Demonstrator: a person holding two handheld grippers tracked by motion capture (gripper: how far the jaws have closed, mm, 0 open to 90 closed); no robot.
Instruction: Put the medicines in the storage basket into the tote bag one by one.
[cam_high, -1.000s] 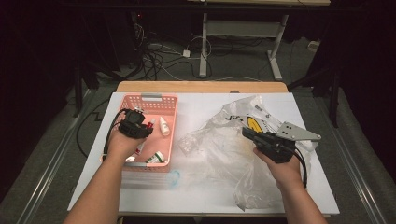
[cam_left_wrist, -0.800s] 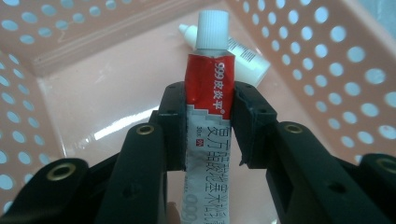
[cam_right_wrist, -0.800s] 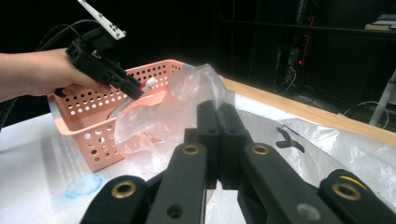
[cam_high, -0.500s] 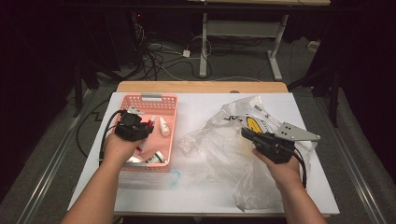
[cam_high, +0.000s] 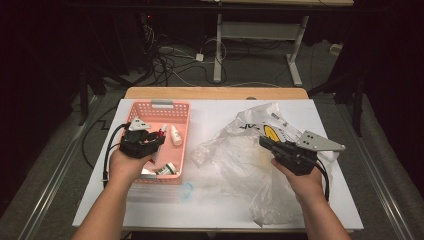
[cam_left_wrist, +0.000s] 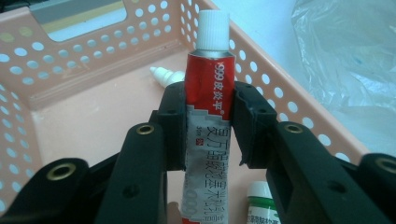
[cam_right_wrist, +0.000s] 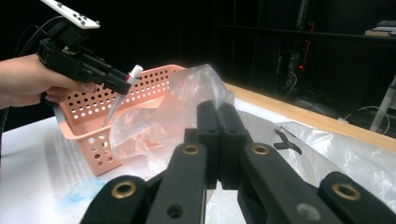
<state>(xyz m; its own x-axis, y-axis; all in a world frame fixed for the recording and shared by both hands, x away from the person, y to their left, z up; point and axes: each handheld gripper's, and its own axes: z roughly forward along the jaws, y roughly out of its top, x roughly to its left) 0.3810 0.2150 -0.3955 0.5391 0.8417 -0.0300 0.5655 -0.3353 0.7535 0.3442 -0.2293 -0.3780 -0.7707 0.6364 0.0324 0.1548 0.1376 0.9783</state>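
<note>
Left hand-held gripper (cam_left_wrist: 208, 126): jaws clamped on a red-and-white ointment tube (cam_left_wrist: 208, 93), pads pressing its two sides at mid-length. White cap points away from the hand; the lower end hangs below the jaws. In the right gripper view the tube slants, cap up, held clear above the basket's near rim. Left hand (cam_high: 126, 167) wraps the gripper body from behind, forearm entering from the bottom edge, gripper over the pink perforated basket (cam_high: 181, 131).

Inside the basket: a small white bottle (cam_high: 175, 135) lying on the floor, and a green-labelled item (cam_high: 166, 169) near the front corner.

Right hand-held gripper (cam_right_wrist: 218, 140): jaws fully closed, pads together, pinching the clear plastic bag (cam_high: 235, 160). Right hand (cam_high: 300, 182) is held low over the white counter (cam_high: 210, 112), with the bag crumpled beneath and around it.
</note>
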